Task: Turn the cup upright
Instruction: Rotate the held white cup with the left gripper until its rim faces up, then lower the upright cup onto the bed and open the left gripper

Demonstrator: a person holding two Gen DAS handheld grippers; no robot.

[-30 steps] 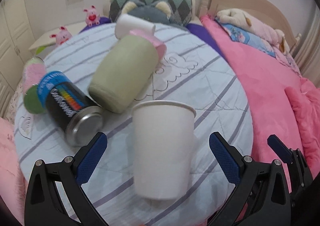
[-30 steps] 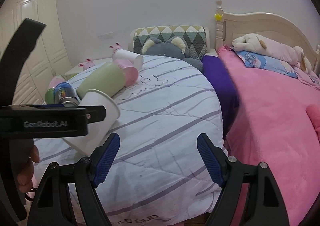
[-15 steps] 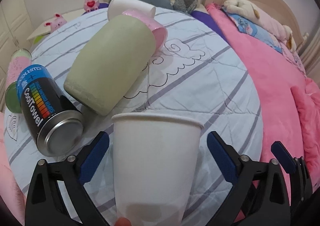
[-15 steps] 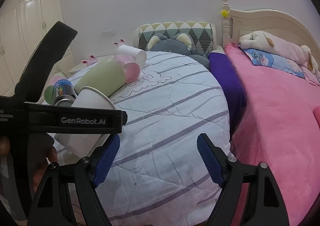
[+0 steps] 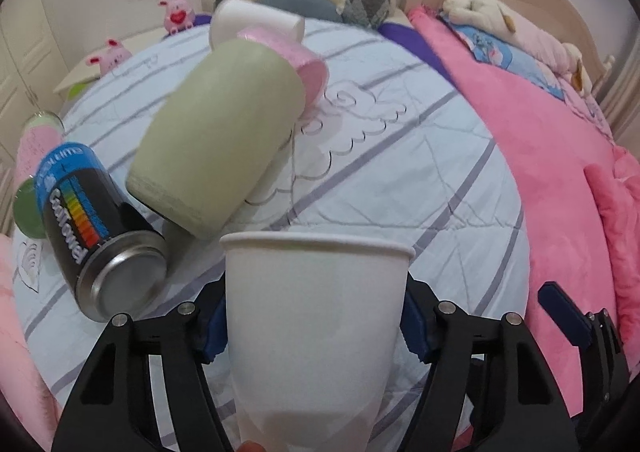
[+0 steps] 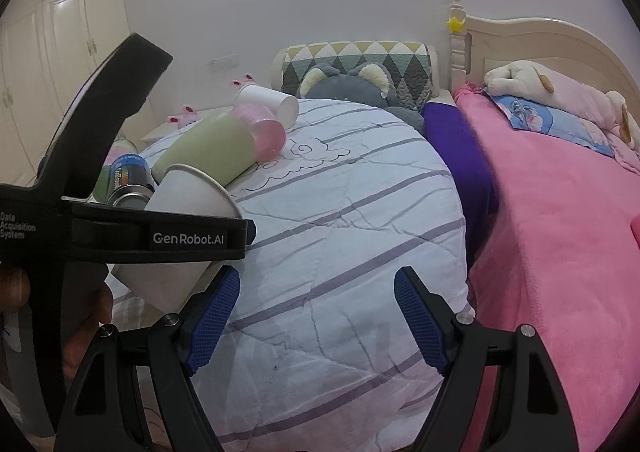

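Bed: white quilt with grey-violet stripes fills the centre of both views; pink blanket takes the right side.

Patterned bolster: upper centre, against the wall, a grey plush in front of it.

Green tumbler: lying on its side, upper left of centre in the left wrist view, pink rim end pointing up-right. Larger in frame than half a second ago.

Spray can: black and blue, lying at left, metal base toward the camera, beside the green tumbler.

Paper cup: white, the task's item. Lower centre of the left wrist view, mouth upward, base at the bottom edge. In the right wrist view it sits at left, tilted, mouth toward upper right. One second ago it stood ahead of the open pads; it now sits between them.

Second white cup: lying on its side behind the tumbler, upper centre.

Left tool: blue pads now closed in against both sides of the paper cup, gripping it; earlier they were spread wide apart.

Right tool: lower centre of its own view, pads spread wide, holding nothing, over the quilt as before.
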